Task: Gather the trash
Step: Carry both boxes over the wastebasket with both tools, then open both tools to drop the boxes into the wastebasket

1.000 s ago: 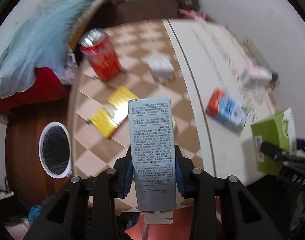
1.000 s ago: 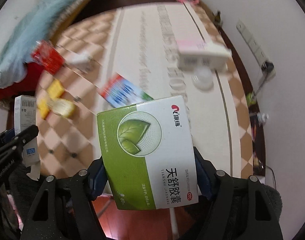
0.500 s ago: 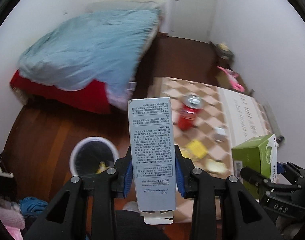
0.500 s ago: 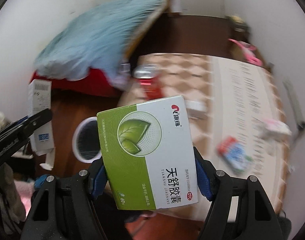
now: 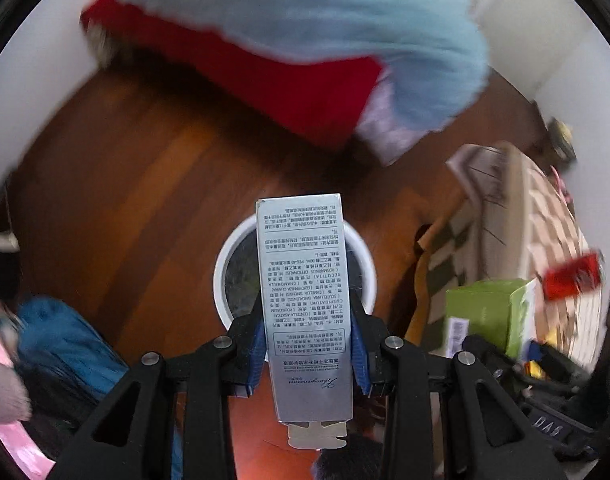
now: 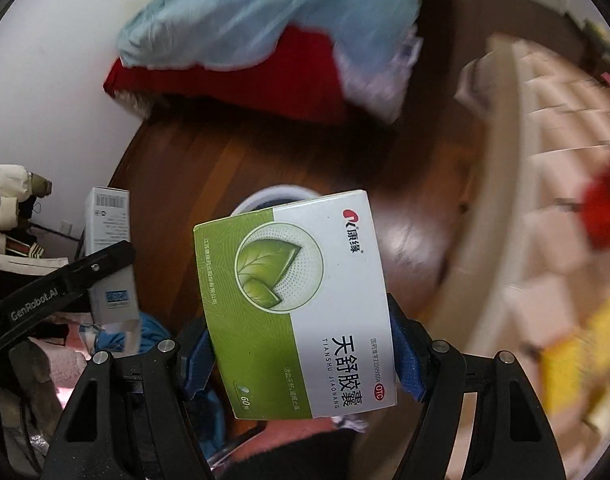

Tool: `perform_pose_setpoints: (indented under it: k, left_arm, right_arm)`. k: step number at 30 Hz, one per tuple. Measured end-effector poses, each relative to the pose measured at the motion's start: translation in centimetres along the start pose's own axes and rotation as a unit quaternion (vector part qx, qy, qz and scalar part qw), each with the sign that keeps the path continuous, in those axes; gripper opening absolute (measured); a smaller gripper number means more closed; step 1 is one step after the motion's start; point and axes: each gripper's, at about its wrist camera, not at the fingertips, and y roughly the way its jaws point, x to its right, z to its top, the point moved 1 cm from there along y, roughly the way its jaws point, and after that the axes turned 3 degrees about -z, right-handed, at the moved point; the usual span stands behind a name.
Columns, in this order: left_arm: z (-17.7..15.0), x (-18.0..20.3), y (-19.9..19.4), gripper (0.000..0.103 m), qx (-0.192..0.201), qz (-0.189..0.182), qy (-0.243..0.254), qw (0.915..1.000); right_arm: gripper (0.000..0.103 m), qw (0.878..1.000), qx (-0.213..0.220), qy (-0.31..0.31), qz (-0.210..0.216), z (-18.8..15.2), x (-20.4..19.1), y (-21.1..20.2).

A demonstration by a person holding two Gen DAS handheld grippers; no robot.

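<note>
Silver carton (image 5: 305, 304) — printed; green-white box (image 6: 301, 300) — leaf logo.

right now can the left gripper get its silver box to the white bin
Probably yes. In the left wrist view the left gripper, shut on the silver box, points straight at the white bin, whose open mouth shows behind the box with only bare wooden floor around it.
</note>
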Motion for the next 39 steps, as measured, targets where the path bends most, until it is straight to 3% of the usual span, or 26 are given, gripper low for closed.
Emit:
perform_pose_setpoints:
  k: [3, 8, 13, 14, 15, 16, 17, 18, 21, 25, 34, 39]
  left_arm:
    - [1.1, -3.4, 4.3, 0.032, -0.036, -0.021, -0.05, 0.9979]
    - [2.0, -6.3, 10.1, 0.033, -0.083, -0.028, -0.08, 0.993]
    - [2.1, -7.6, 11.4, 0.036, -0.104, -0.026, -0.084, 0.9907]
    - [2.2, -7.7, 11.3, 0.049, -0.104, -0.024, -0.085, 0.9906]
    - [2.2, -7.9, 10.9, 0.072, -0.095, -0.021, -0.091, 0.9911]
    - [2.4, -8.0, 11.0, 0.083, -0.086, -0.019, -0.092, 0.9918]
    - [2.2, -8.3, 10.3, 0.092, -0.071, -0.011, -0.094, 0.9929]
    - [2.2, -8.6, 9.9, 0.092, -0.06, -0.011, -0.092, 0.9939]
    - [1.0, -9.0, 7.7, 0.102, -0.028, 0.05, -0.073, 0.9957]
    - [-1.0, -9.0, 4.7, 0.102, 0.01, 0.098, -0.061, 0.9932]
    - [-3.7, -7.3, -2.3, 0.102, 0.055, 0.111, -0.034, 0.9917]
    - [-5.4, -6.2, -5.8, 0.102, 0.076, 0.113, -0.023, 0.9904]
  right_arm:
    - [0.075, 1.0, -0.03, -0.006, 0.003, 1.5, -1.4, 5.4]
    - [0.075, 0.998, -0.058, -0.021, -0.006, 2.2, -2.6, 11.9]
    - [0.08, 0.997, -0.078, -0.011, 0.006, 2.9, -2.1, 16.1]
    - [0.08, 0.997, -0.08, -0.008, 0.01, 3.0, -2.1, 16.6]
    - [0.082, 0.996, -0.084, -0.007, 0.013, 3.1, -2.1, 16.7]
    - [0.092, 0.996, -0.089, -0.008, 0.011, 3.3, -2.0, 16.9]
    - [0.1, 0.996, -0.089, -0.012, 0.004, 3.4, -2.1, 16.9]
    - [0.103, 0.996, -0.084, -0.019, -0.007, 3.7, -1.9, 16.7]
    - [0.103, 0.995, -0.076, -0.046, -0.036, 3.6, -2.4, 15.8]
    - [0.103, 0.994, -0.071, -0.063, -0.049, 3.1, -3.5, 13.2]
    - [0.103, 0.991, -0.051, -0.107, -0.059, 0.9, -6.7, 6.1]
    - [0.103, 0.993, -0.023, -0.1, -0.055, -1.0, -6.8, 1.5]
